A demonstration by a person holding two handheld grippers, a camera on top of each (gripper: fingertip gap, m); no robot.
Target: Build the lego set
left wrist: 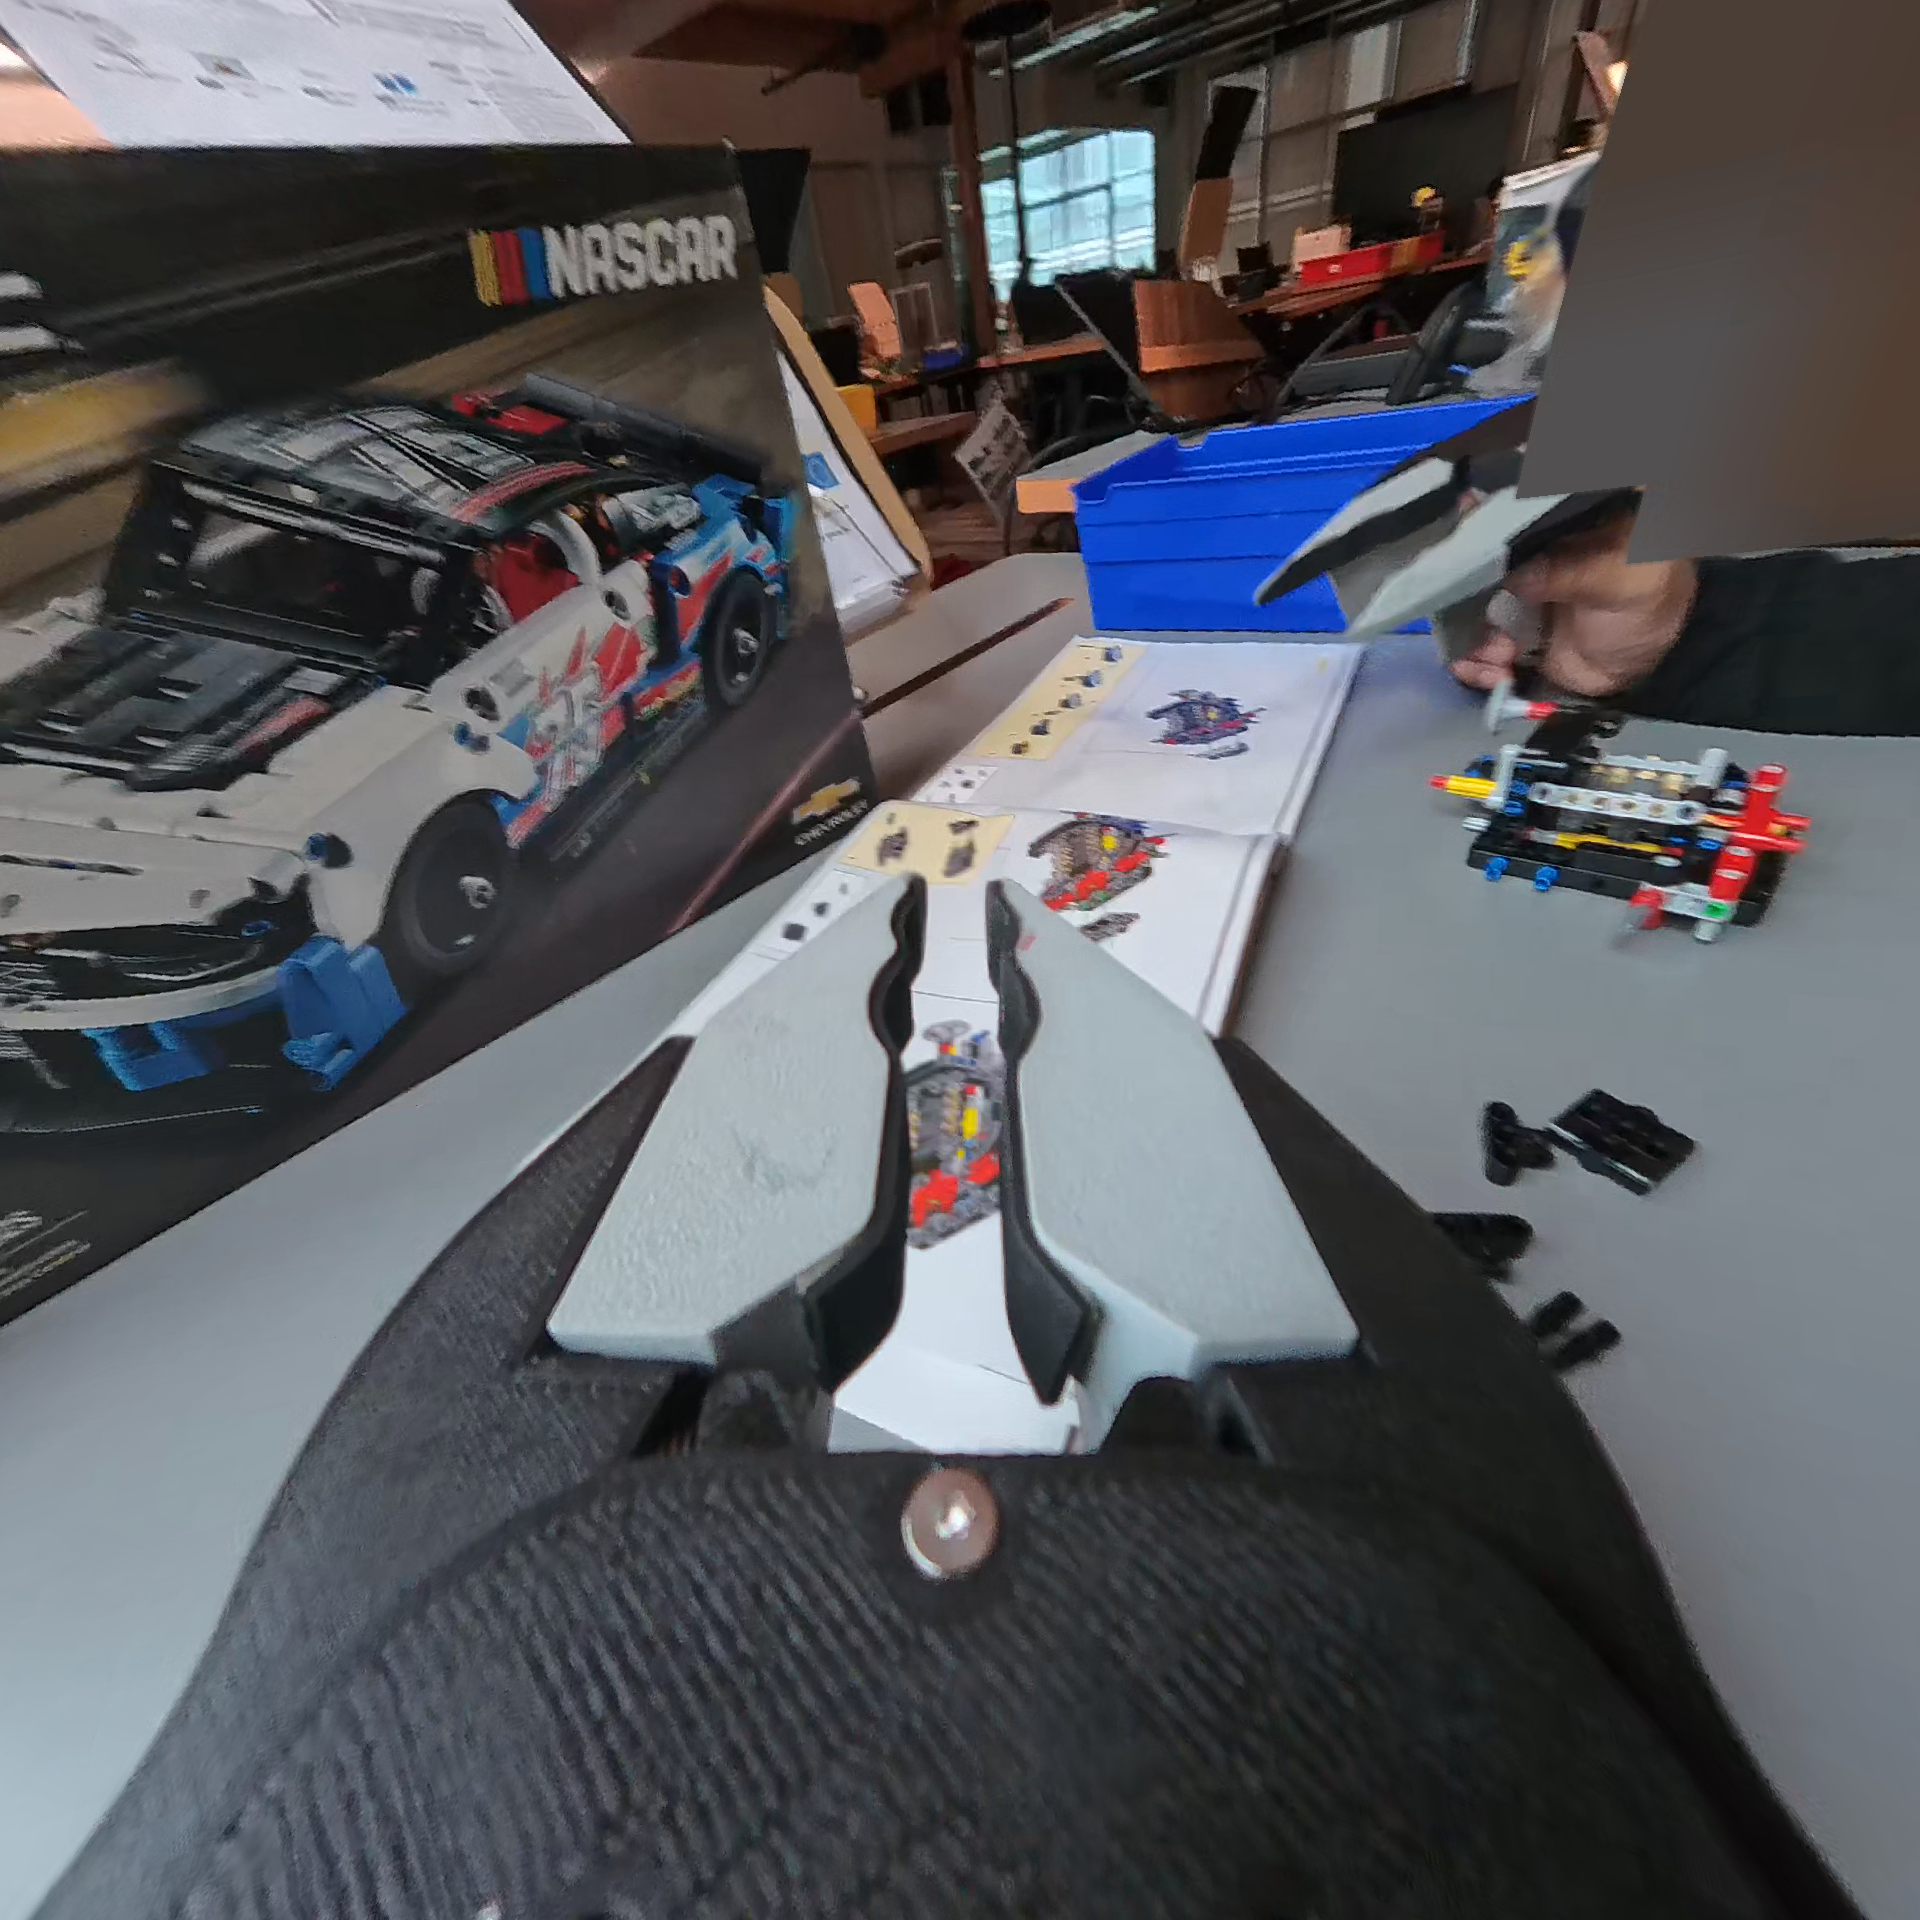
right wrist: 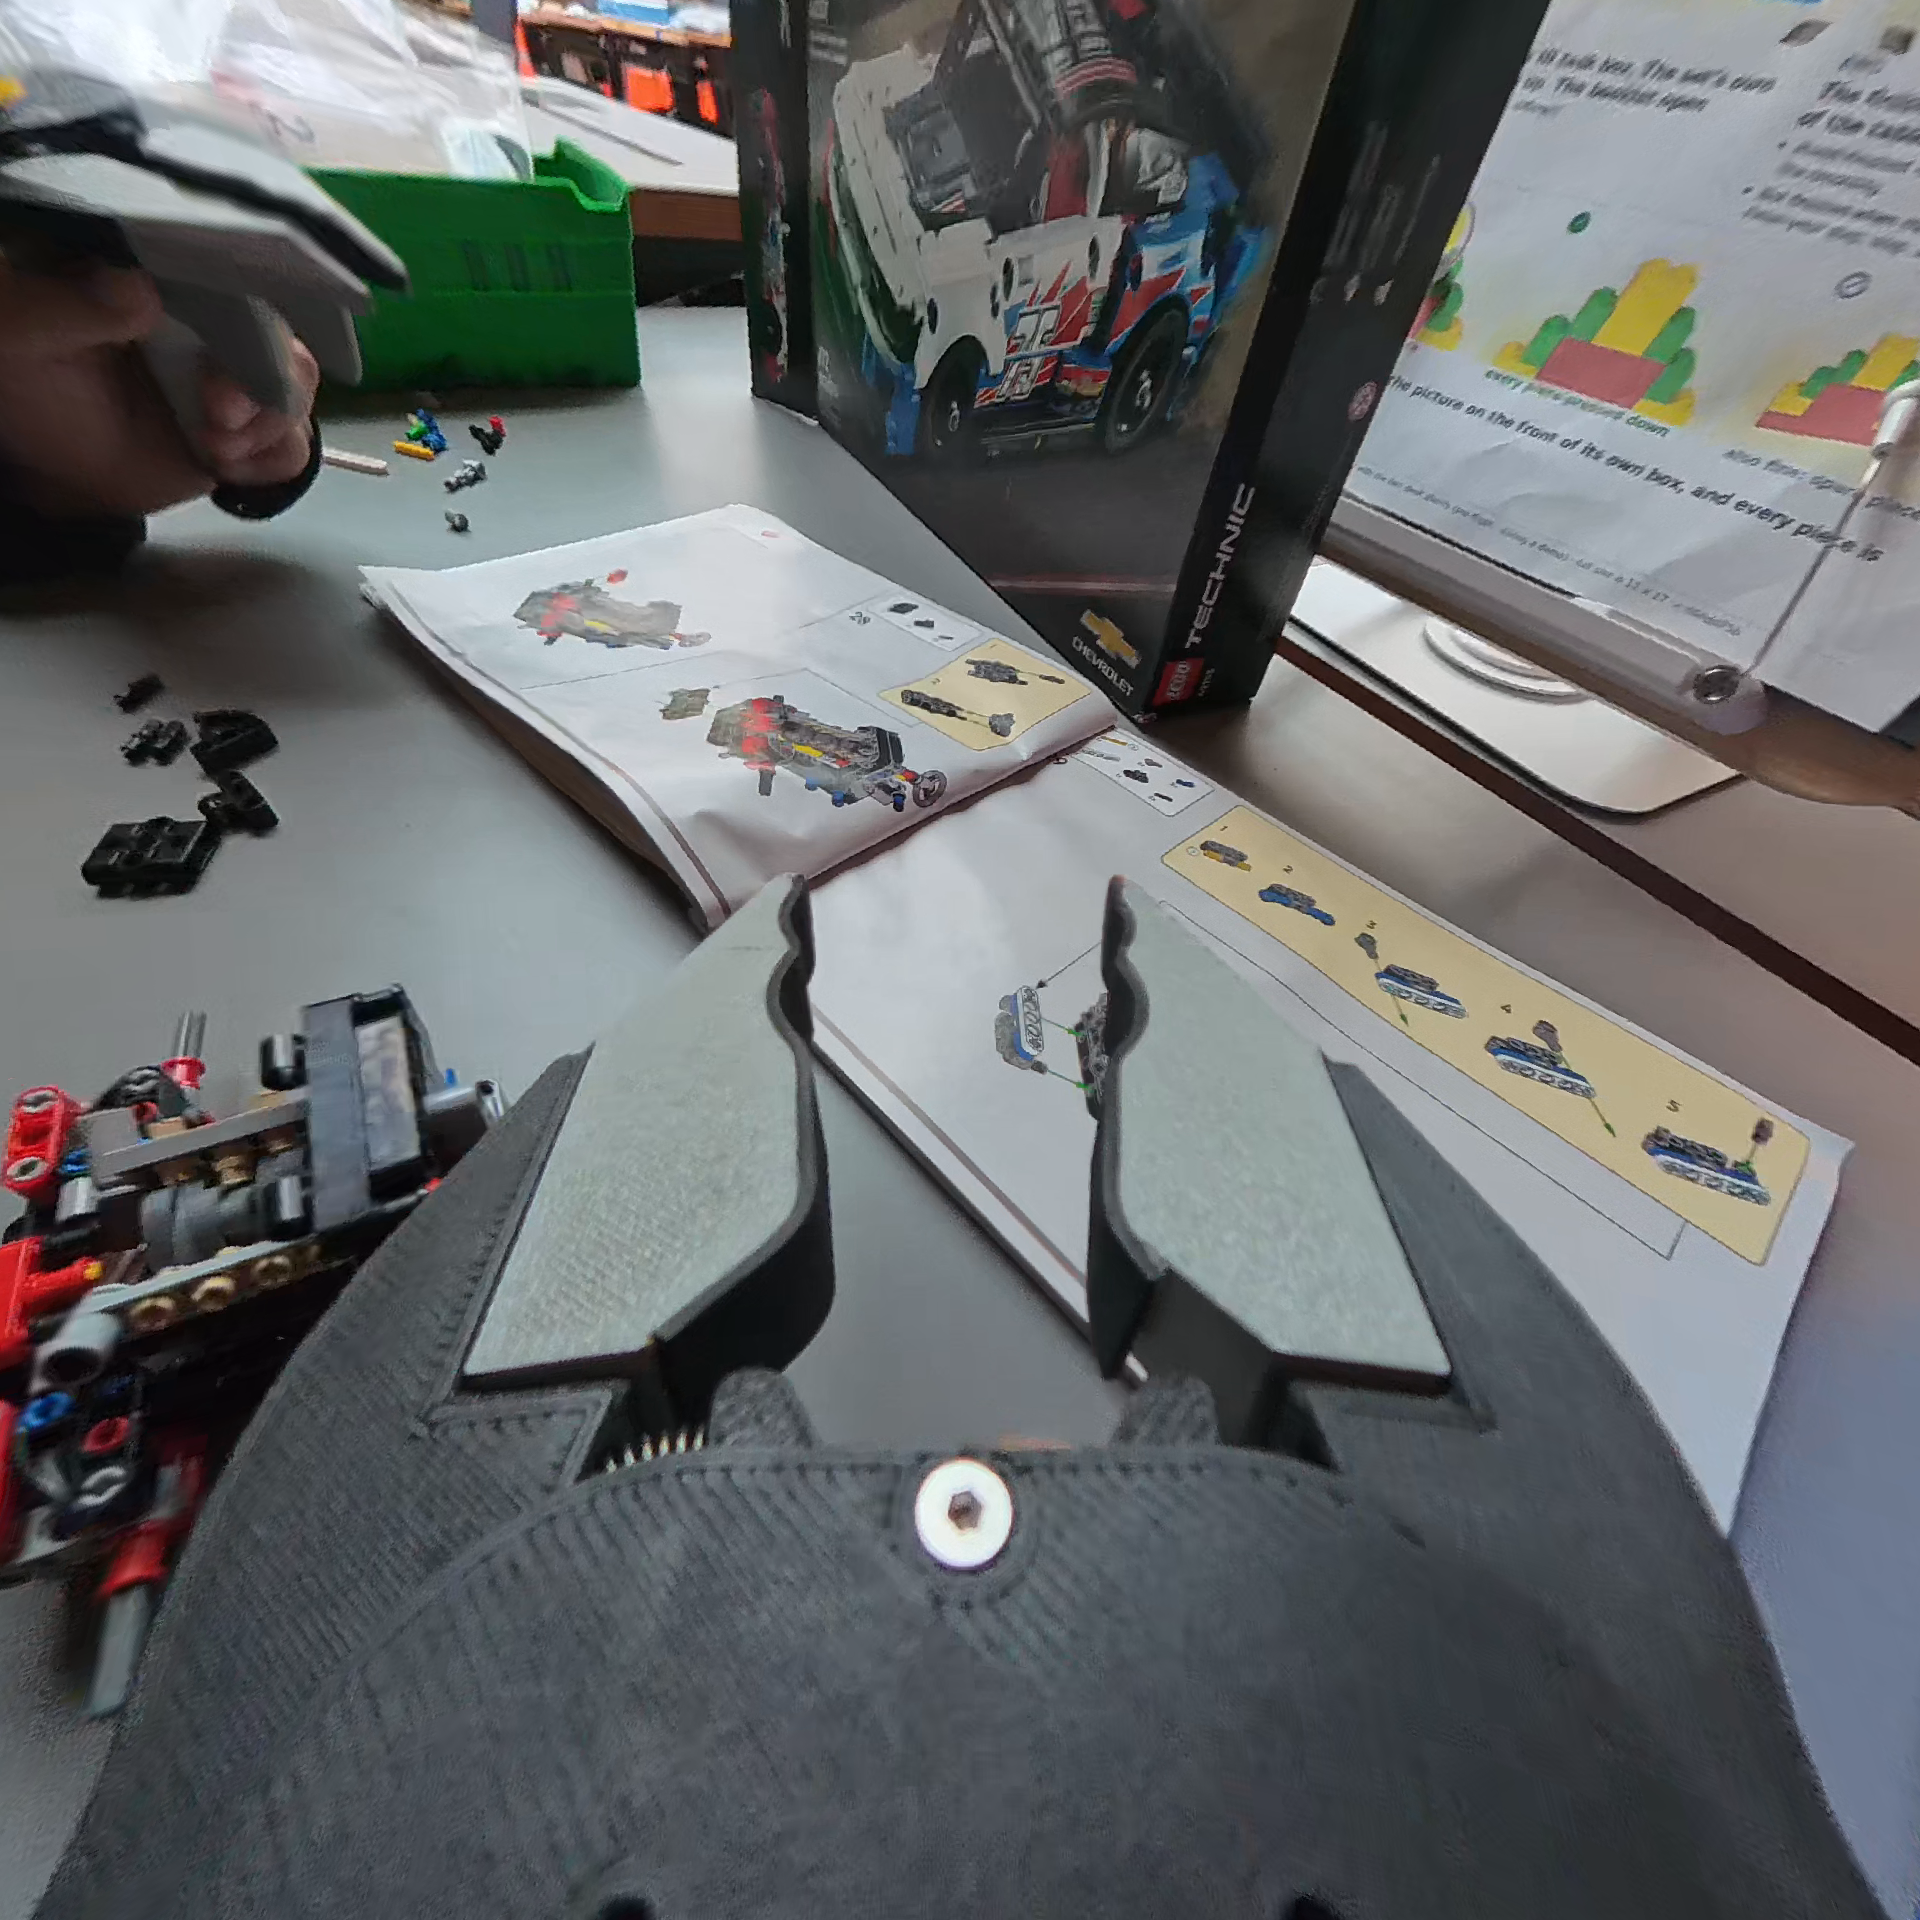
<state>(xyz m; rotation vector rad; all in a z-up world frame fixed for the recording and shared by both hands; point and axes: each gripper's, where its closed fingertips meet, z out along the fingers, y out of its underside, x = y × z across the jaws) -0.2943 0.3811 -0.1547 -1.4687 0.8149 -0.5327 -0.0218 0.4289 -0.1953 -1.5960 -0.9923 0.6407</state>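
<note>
Partial chassis assembly (left wrist: 1621,831) stands at 2 o'clock; loose black parts (left wrist: 1600,1143) remain. Left hand-held gripper (left wrist: 954,914) nearly together, empty; right hand-held gripper (right wrist: 956,914) apart, empty.

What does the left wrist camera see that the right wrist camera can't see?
Only the left wrist view shows the blue bin behind the booklet, and the workshop beyond it.

Only the right wrist view shows the green bin, the small coloured pieces in front of it, and the printed sheet on a stand.

Both show the open instruction booklet, the set's box, the half-built model, and loose black pieces. Both grippers, left and right, are open and hold nothing.
</note>
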